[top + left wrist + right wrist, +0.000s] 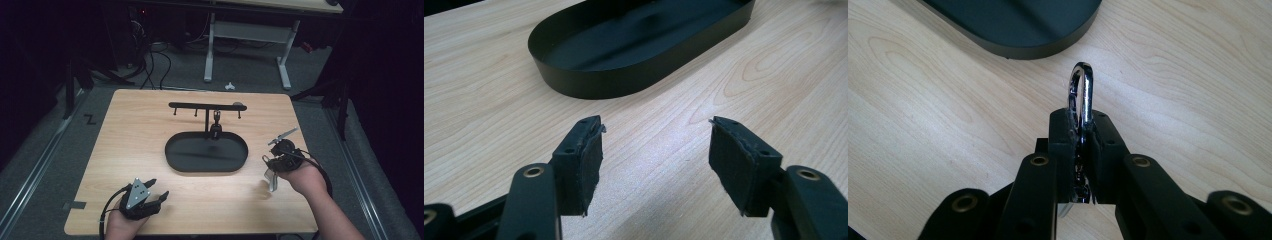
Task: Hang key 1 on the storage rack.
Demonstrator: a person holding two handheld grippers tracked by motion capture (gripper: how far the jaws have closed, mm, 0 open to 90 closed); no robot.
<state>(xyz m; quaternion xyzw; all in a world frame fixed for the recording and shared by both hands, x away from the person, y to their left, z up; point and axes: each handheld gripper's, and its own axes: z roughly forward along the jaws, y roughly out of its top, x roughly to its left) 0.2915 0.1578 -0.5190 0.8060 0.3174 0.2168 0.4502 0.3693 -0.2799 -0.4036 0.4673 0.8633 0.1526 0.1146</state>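
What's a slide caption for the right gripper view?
Right gripper clamps a shiny chrome metal clip over the light wooden table, near the black oval tray.

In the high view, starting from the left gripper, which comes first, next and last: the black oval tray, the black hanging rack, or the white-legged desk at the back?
1. Black oval metal tray, mid-table, up and right of the left gripper.
2. Black T-shaped hanging rack, standing at the tray's far edge.
3. White-legged desk, on the floor past the wooden table.

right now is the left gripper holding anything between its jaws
No, the left gripper has its jaws standing wide apart over the bare wooden table, with nothing between them.
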